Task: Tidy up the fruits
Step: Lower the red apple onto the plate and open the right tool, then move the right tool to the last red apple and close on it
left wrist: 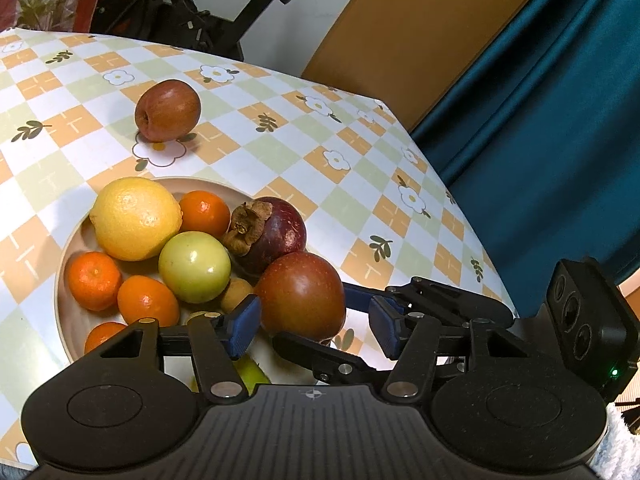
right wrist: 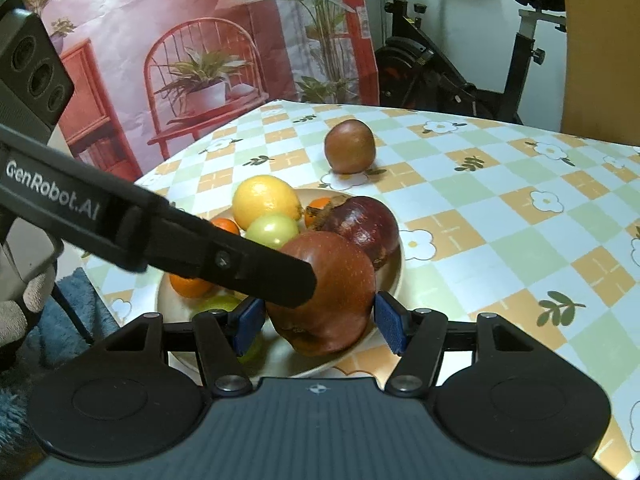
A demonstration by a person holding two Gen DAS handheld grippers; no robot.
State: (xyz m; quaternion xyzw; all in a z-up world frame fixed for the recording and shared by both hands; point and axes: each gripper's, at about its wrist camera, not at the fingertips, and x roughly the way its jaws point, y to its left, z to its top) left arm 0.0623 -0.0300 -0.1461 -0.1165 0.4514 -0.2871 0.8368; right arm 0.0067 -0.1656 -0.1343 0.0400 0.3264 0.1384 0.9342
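Tablecloth (left wrist: pixel 360 184) checked in orange, pale green and white with flowers, beige plate (left wrist: pixel 64 280) held yellow lemon (left wrist: pixel 134 218), green apple (left wrist: pixel 195 266), orange mandarins (left wrist: pixel 94 280), dark purple mangosteen (left wrist: pixel 276 232), red-brown apple (left wrist: pixel 300 296), teal curtain (left wrist: pixel 540 120) stood behind, gripper pads (right wrist: pixel 390 328) were blue.

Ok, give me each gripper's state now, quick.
Left gripper: open, pads either side of the near red apple, not clamped.
Right gripper: closed on that same apple.
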